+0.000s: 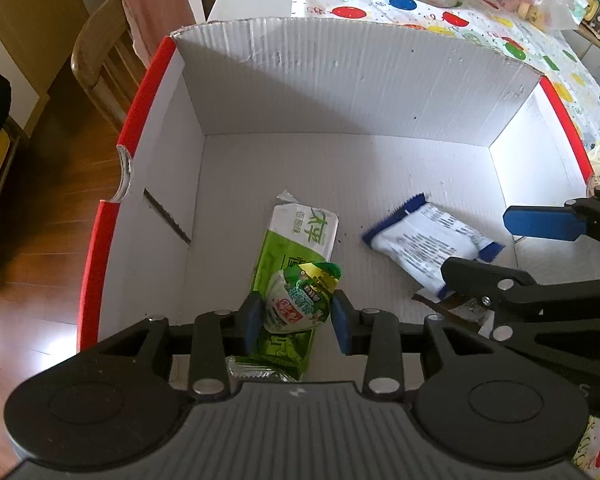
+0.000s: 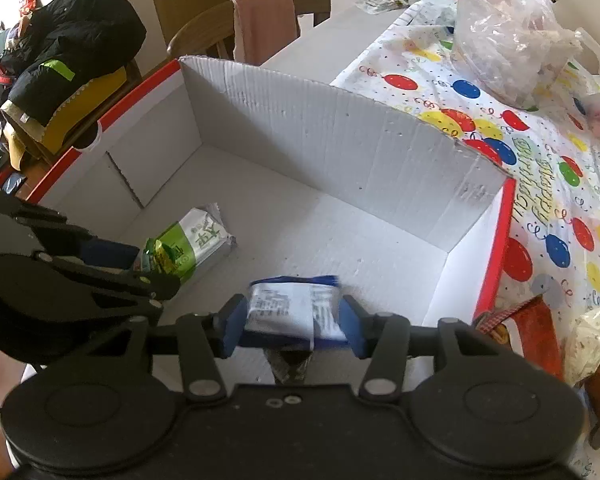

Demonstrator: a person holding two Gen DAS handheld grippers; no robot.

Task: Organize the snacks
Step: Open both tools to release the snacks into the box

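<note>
A white cardboard box (image 1: 340, 92) with red rims sits on the table; both grippers are inside it. My left gripper (image 1: 298, 320) has its jaws on both sides of a small green and white snack pouch (image 1: 300, 300), held over a long green and white snack pack (image 1: 296, 248) lying on the box floor. My right gripper (image 2: 292, 326) is open around a white and blue snack packet (image 2: 288, 310) that lies on the box floor; the packet also shows in the left wrist view (image 1: 428, 240). The left gripper shows at the left of the right wrist view (image 2: 148, 268).
The table carries a balloon-print cloth (image 2: 540, 184) with clear plastic bags (image 2: 504, 36) and more snack bags (image 2: 588, 340) to the right of the box. A wooden chair with a pink towel (image 1: 156, 12) stands behind the box. Wood floor (image 1: 40, 208) lies to the left.
</note>
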